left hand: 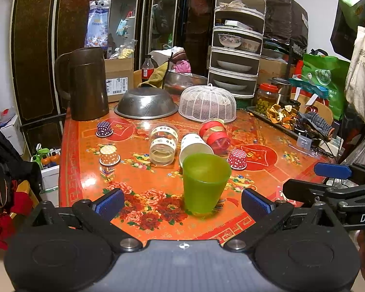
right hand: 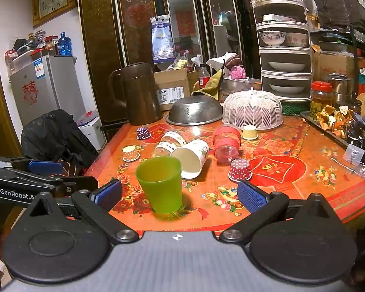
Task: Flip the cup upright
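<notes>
A green plastic cup (left hand: 204, 182) stands upright on the red floral table (left hand: 143, 209), also seen in the right wrist view (right hand: 161, 183). Behind it lie on their sides a white paper cup (left hand: 194, 147) (right hand: 193, 157), a clear glass jar (left hand: 163, 144) (right hand: 169, 143) and a red-banded cup (left hand: 215, 133) (right hand: 226, 141). My left gripper (left hand: 182, 203) is open and empty, its pads just short of the green cup. My right gripper (right hand: 180, 196) is open and empty, with the green cup left of centre between its pads.
Small dotted paper cups stand upside down: purple (left hand: 104, 129), orange (left hand: 109, 155), red (left hand: 237, 158). A brown jug (left hand: 85, 85), steel colander (left hand: 146, 104), white mesh cover (left hand: 208, 103) and a tray of clutter (left hand: 292, 119) line the back and right.
</notes>
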Available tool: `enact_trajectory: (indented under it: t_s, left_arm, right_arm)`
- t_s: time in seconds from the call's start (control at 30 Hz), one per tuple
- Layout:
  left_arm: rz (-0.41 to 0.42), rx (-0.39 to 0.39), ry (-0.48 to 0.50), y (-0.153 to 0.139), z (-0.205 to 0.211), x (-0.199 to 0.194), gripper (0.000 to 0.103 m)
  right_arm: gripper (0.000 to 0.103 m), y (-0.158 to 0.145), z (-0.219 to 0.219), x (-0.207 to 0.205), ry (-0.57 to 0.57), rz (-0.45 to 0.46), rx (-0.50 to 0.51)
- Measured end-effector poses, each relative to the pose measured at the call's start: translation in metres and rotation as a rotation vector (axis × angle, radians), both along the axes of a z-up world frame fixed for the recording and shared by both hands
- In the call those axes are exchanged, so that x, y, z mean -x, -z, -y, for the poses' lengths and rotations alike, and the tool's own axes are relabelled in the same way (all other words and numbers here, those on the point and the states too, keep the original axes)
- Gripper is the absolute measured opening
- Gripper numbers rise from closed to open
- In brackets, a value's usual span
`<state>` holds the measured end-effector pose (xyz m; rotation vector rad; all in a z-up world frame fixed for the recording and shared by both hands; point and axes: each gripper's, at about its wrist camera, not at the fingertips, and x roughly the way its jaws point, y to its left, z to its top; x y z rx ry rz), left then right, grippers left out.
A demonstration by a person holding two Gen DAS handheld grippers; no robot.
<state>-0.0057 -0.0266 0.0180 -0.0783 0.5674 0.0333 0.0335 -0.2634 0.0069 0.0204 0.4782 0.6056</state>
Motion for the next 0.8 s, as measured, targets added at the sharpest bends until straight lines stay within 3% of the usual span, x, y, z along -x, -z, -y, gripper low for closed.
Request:
enact_trajectory:
  t_s: [0.8]
  left_arm:
    - [-0.007,-0.010,-0.023,0.005,-0.011,-0.005,0.103]
  right_arm:
    - [0.102,-0.001,0.004,0.000,0.001,0.001,-0.013]
